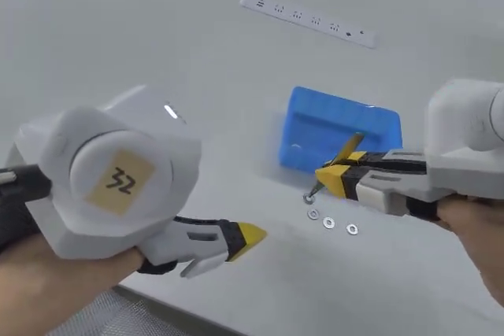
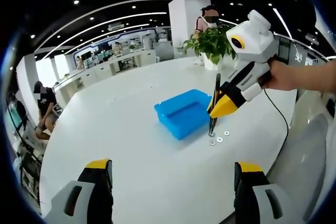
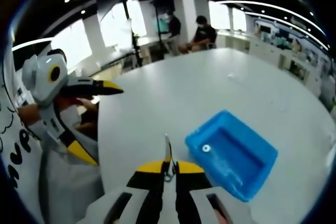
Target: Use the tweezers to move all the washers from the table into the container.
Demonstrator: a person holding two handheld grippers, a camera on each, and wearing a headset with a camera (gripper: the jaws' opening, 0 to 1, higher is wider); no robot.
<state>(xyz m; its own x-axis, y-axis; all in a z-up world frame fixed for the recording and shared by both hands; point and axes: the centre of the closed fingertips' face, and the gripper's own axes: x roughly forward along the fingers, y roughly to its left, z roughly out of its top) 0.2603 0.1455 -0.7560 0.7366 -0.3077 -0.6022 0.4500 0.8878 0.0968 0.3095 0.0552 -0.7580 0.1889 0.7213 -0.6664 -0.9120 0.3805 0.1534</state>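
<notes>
A blue container [image 1: 342,138] sits on the white table [image 1: 157,45]. In the right gripper view one washer [image 3: 206,148] lies inside the container [image 3: 231,153]. Three washers [image 1: 328,223] lie on the table just in front of it. My right gripper [image 1: 331,176] is shut on the tweezers [image 1: 349,149], whose tips point down at the table beside the nearest washer [image 1: 313,214]. Whether the tips hold a washer is too small to tell. My left gripper [image 1: 228,249] hovers open and empty at the near left, well apart from the washers. The left gripper view shows its jaws wide apart [image 2: 170,166].
A white power strip [image 1: 307,20] lies at the far side of the table. A potted plant [image 2: 212,43] stands beyond the table's far end. People sit and stand at other benches in the background. The table's near edge [image 1: 157,304] runs just below my left gripper.
</notes>
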